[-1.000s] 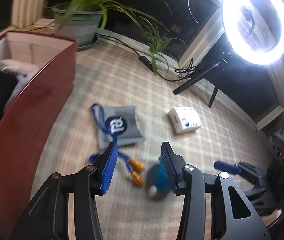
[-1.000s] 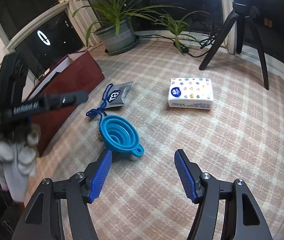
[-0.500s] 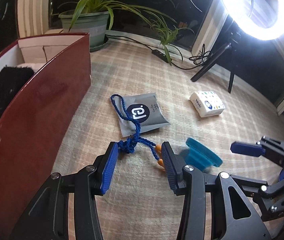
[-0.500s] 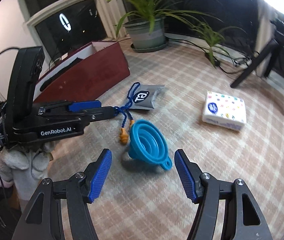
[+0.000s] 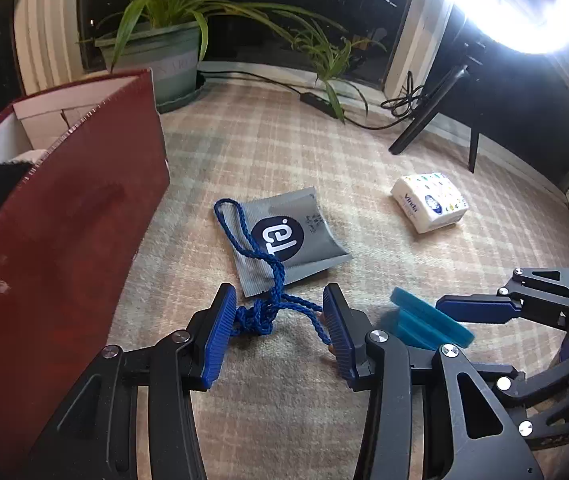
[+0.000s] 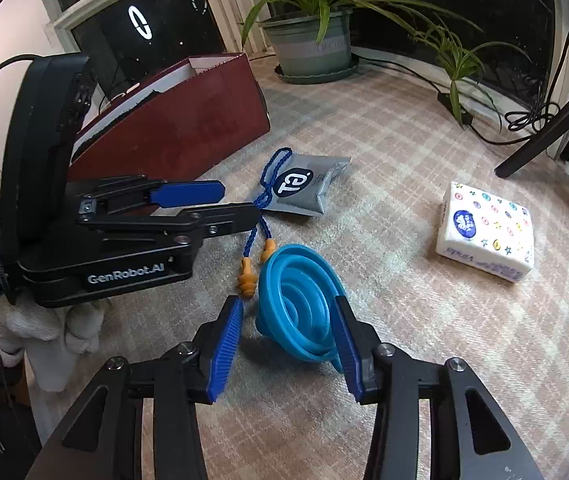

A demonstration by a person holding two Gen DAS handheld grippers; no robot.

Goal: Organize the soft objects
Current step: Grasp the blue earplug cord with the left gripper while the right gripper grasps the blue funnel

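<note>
My left gripper (image 5: 278, 330) is open low over the carpet, and the knotted blue cord (image 5: 256, 320) of the orange earplugs (image 6: 248, 276) lies between its pads, untouched. Just beyond it lies a grey pouch (image 5: 284, 236) with a dark round logo. A blue collapsible funnel (image 6: 296, 300) lies tipped on its side between the pads of my right gripper (image 6: 286, 342). Those jaws are closing; the right pad is at the funnel's rim and the left pad stands clear of it. The left gripper (image 6: 240, 203) shows in the right wrist view, held by a gloved hand (image 6: 64, 324).
A dark red box (image 5: 64, 240) stands open at the left with black and white fabric inside. A white tissue pack (image 6: 484, 232) lies to the right on the checked carpet (image 5: 284, 152). A potted plant (image 5: 156, 60), cables and a ring-light tripod (image 5: 428, 120) line the window.
The right gripper has moved in over the funnel and its jaws have narrowed around it. The left gripper has rolled and now has the cord's knot between its pads.
</note>
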